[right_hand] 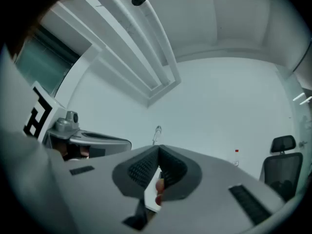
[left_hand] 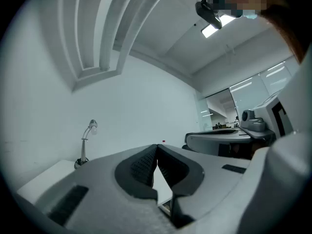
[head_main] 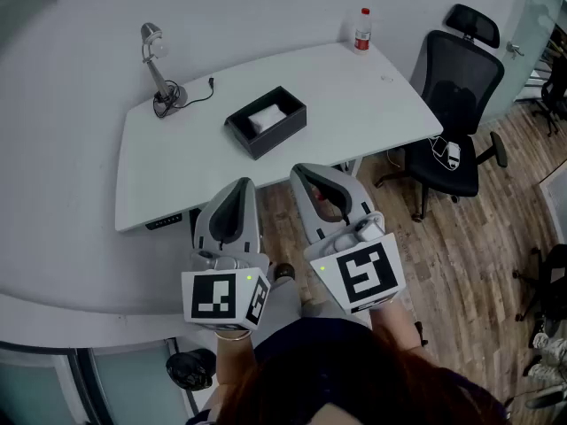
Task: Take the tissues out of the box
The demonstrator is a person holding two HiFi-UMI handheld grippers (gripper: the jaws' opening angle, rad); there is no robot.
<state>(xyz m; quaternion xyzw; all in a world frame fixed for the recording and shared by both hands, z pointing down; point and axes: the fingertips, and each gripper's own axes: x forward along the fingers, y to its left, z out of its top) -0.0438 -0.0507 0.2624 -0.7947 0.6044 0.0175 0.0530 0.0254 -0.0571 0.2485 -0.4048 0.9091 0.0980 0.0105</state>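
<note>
A black open tissue box [head_main: 266, 120] sits in the middle of the white table [head_main: 372, 104], with white tissue [head_main: 267, 116] showing inside. Both grippers are held level in front of the person, short of the table's near edge and well apart from the box. The left gripper [head_main: 237, 184] has its jaws together with nothing between them, tips touching in the left gripper view [left_hand: 156, 146]. Beside it, the right gripper [head_main: 306, 171] is also shut and empty [right_hand: 159, 148]. The jaws hide the box in both gripper views.
A silver desk lamp [head_main: 158, 69] with a cable stands at the table's far left. A red-capped bottle [head_main: 362, 29] stands at the far right edge. A black office chair [head_main: 456, 104] stands right of the table on the wooden floor.
</note>
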